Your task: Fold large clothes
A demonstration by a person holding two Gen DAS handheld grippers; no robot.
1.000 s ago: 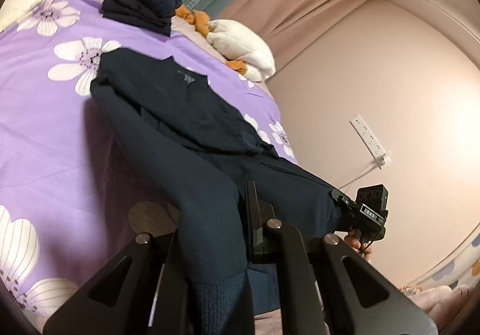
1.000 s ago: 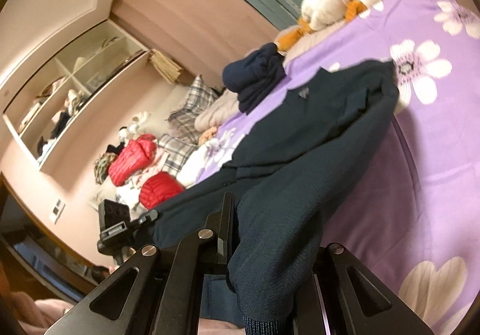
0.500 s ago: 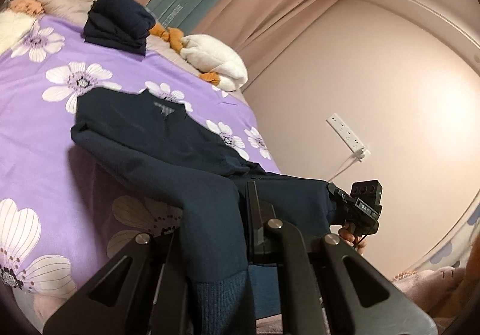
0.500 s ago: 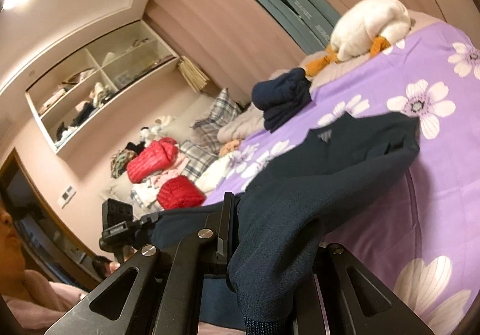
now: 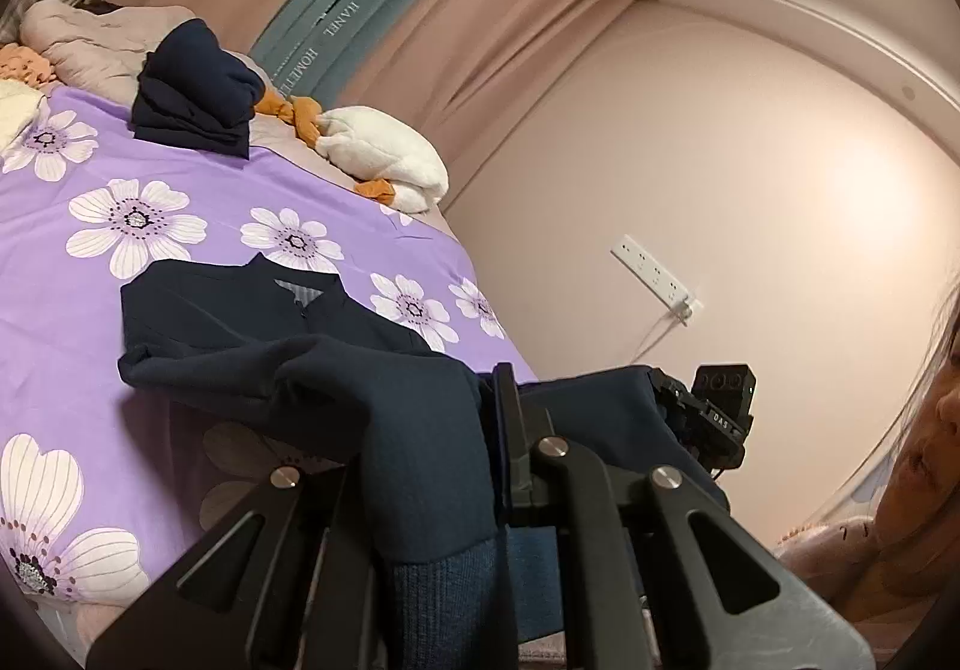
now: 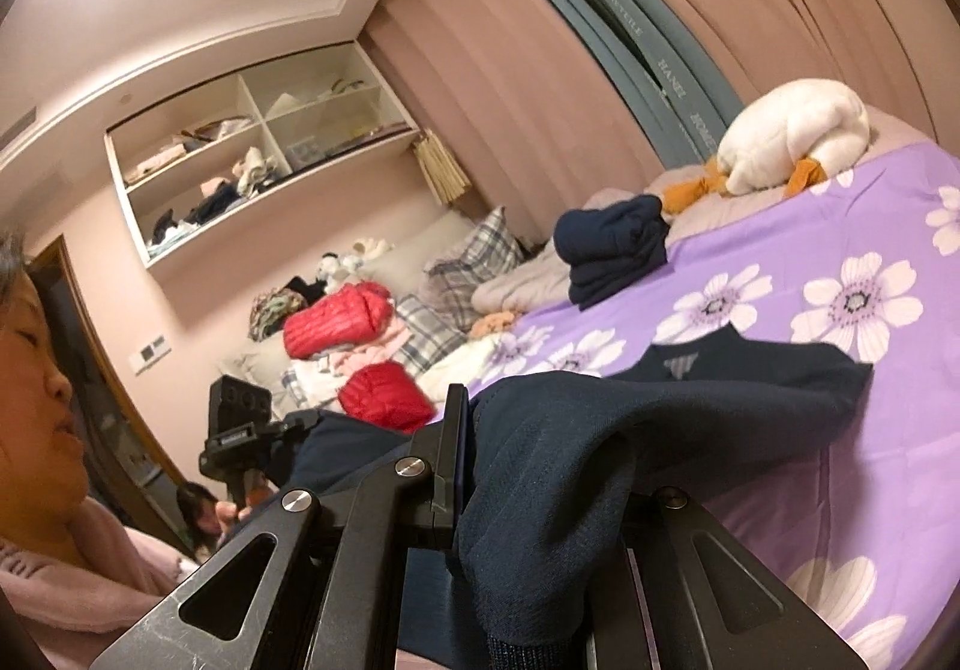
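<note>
The dark navy knit sweater [image 5: 288, 346] is clamped at its lower end by the left gripper [image 5: 480, 466] and the right gripper [image 6: 510, 466]; its collar lies ahead, mid-frame, on the purple flowered bed [image 5: 90, 262].

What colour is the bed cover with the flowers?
Purple bedspread with big white flowers; the left wrist view shows it best.
</note>
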